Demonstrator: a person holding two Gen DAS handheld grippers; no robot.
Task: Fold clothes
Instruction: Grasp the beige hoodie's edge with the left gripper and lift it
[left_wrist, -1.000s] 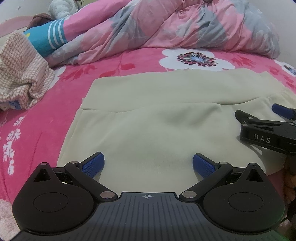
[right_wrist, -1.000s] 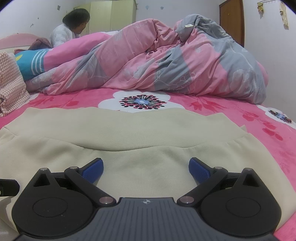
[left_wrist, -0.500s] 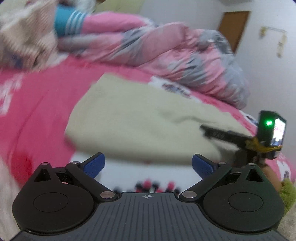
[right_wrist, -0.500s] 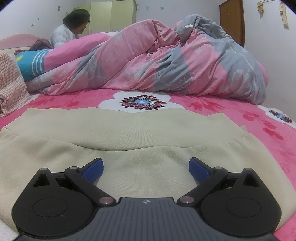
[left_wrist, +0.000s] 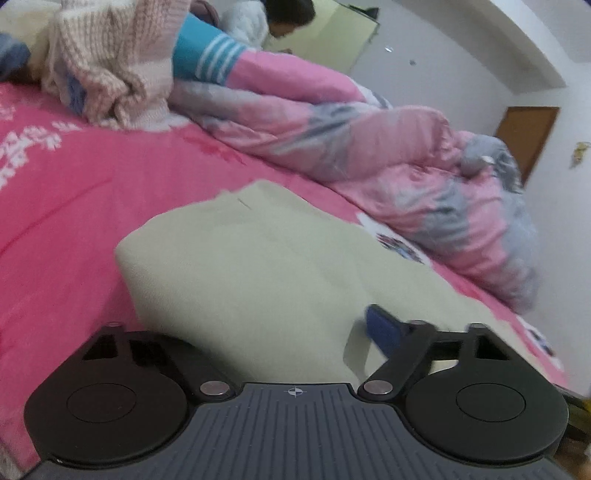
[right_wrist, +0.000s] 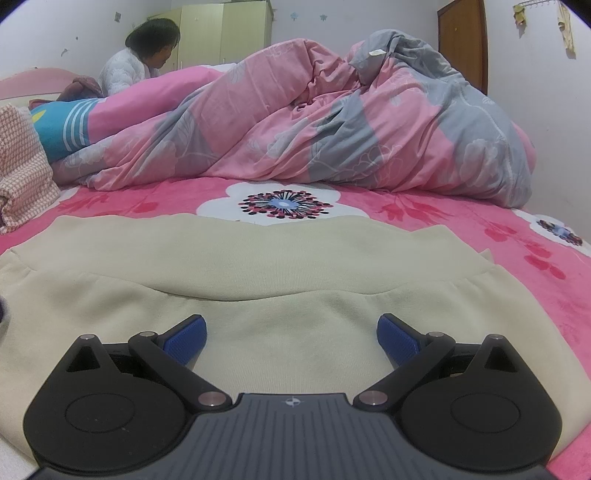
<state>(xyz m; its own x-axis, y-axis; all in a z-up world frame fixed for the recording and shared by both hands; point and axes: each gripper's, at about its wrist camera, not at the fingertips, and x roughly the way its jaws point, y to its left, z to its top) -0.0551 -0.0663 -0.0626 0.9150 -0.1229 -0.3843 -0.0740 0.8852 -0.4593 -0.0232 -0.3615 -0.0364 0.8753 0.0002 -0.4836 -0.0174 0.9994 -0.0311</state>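
Note:
A cream garment lies flat on the pink floral bedsheet. My left gripper is low at the garment's left folded edge and stands open. That edge sits between the jaws and hides the left finger, so only the right blue pad shows. In the right wrist view the same cream garment spreads wide, its ribbed band across the middle. My right gripper rests open just above the cloth with nothing between its fingers.
A bunched pink and grey quilt runs along the back of the bed. A pink-white knitted cloth is heaped at the back left. A person sits behind the quilt. A brown door is in the far wall.
My left gripper has swung left and dropped to the garment's left edge, and the cloth now covers its left finger. The right gripper has stayed still and open.

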